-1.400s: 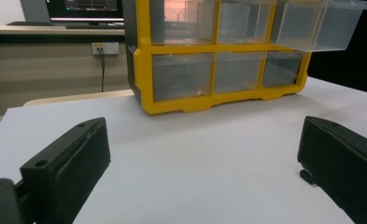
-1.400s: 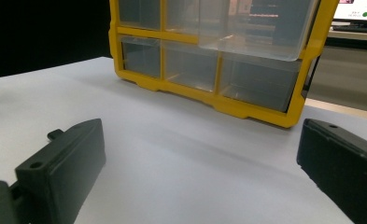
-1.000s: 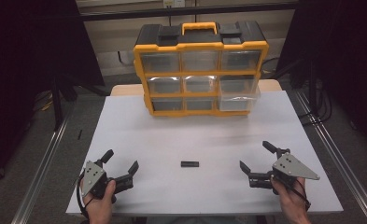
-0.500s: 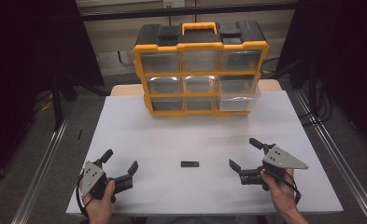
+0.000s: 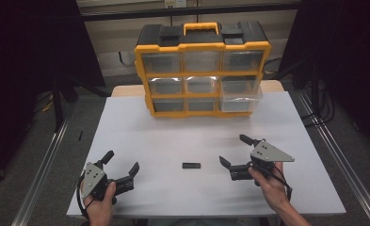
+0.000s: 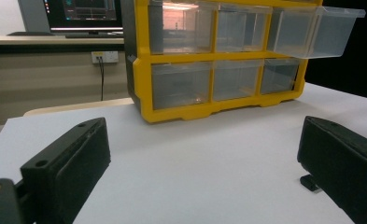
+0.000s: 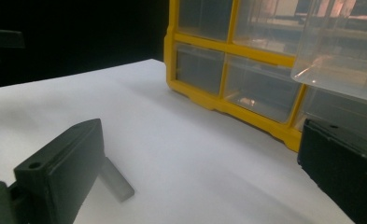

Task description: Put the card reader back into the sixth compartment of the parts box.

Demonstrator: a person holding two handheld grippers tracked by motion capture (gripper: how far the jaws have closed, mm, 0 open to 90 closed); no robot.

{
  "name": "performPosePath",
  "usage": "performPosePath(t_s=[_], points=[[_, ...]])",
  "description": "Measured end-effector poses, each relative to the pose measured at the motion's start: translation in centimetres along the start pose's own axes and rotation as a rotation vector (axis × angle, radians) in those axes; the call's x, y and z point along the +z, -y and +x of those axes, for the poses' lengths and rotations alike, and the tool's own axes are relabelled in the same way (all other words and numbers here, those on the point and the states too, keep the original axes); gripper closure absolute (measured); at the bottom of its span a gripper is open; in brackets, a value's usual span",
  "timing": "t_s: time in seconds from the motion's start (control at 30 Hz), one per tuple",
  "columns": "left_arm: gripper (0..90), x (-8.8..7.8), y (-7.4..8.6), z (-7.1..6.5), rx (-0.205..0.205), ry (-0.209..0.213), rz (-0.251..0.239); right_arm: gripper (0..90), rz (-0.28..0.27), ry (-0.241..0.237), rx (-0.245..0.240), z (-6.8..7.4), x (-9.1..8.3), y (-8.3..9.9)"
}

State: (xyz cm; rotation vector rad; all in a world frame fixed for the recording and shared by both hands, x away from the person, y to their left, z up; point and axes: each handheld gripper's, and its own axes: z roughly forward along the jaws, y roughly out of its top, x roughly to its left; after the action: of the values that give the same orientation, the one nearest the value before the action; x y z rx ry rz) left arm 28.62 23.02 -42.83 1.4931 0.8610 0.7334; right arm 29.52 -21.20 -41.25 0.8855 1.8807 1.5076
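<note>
A small black bar (image 5: 191, 165) lies flat on the white tabletop (image 5: 182, 136), front centre. My right gripper (image 5: 233, 149) is open just to its right, jaws pointing left, not touching it. In the right gripper view the bar (image 7: 116, 182) lies blurred beside the left jaw, and that gripper (image 7: 200, 186) holds nothing. My left gripper (image 5: 122, 161) is open at the front left, well apart from the bar. In the left gripper view the bar (image 6: 309, 182) peeks out by the right jaw of the empty gripper (image 6: 204, 186).
A yellow and black drawer organizer (image 5: 201, 70) with clear drawers stands at the back of the table. Its right drawer in the middle row (image 5: 241, 101) is pulled out. Metal rails (image 5: 46, 160) run along the floor on both sides. A monitor (image 6: 83, 11) stands behind.
My right gripper has moved left and a little forward, closer to the black bar, and stays open. The left gripper and the bar have not moved.
</note>
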Motion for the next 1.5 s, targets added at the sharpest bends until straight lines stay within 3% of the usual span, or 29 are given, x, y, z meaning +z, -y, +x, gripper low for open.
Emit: performPosePath(t_s=[0.2, 0.5, 0.73, 0.8, 0.97, 1.13, 1.3, 1.5], points=[[2.6, 0.1, 0.0, -0.1, -0.006, 0.003, 0.002, 1.6, 0.035, 0.019, 0.006, 0.5, 1.5, -0.4], [2.6, 0.1, 0.0, 0.0, -0.008, 0.006, 0.003, 0.6, 0.111, -0.047, 0.008, 1.1, 3.3, -1.4], [2.5, 0.1, 0.0, -0.1, -0.009, 0.012, 0.004, 1.5, 0.256, -0.095, 0.025, 0.7, 4.9, -2.2], [2.5, 0.0, 0.0, 0.0, -0.002, 0.012, 0.005, 2.4, 0.331, -0.094, -0.009, 0.6, 5.2, -2.6], [2.5, 0.0, 0.0, 0.1, -0.003, 0.009, 0.006, 1.9, 0.359, -0.126, 0.017, -0.2, 5.3, -3.3], [2.5, 0.1, 0.0, 0.0, -0.009, 0.016, 0.004, 2.8, 0.484, -0.188, 0.036, -0.2, 6.5, -2.9], [2.5, 0.1, 0.0, 0.0, -0.007, 0.014, 0.006, 3.4, 0.545, -0.208, 0.011, -0.1, 7.4, -2.6], [2.5, 0.1, 0.0, 0.0, -0.007, 0.015, 0.006, 4.5, 0.619, -0.295, -0.036, 0.5, 8.6, -2.9]])
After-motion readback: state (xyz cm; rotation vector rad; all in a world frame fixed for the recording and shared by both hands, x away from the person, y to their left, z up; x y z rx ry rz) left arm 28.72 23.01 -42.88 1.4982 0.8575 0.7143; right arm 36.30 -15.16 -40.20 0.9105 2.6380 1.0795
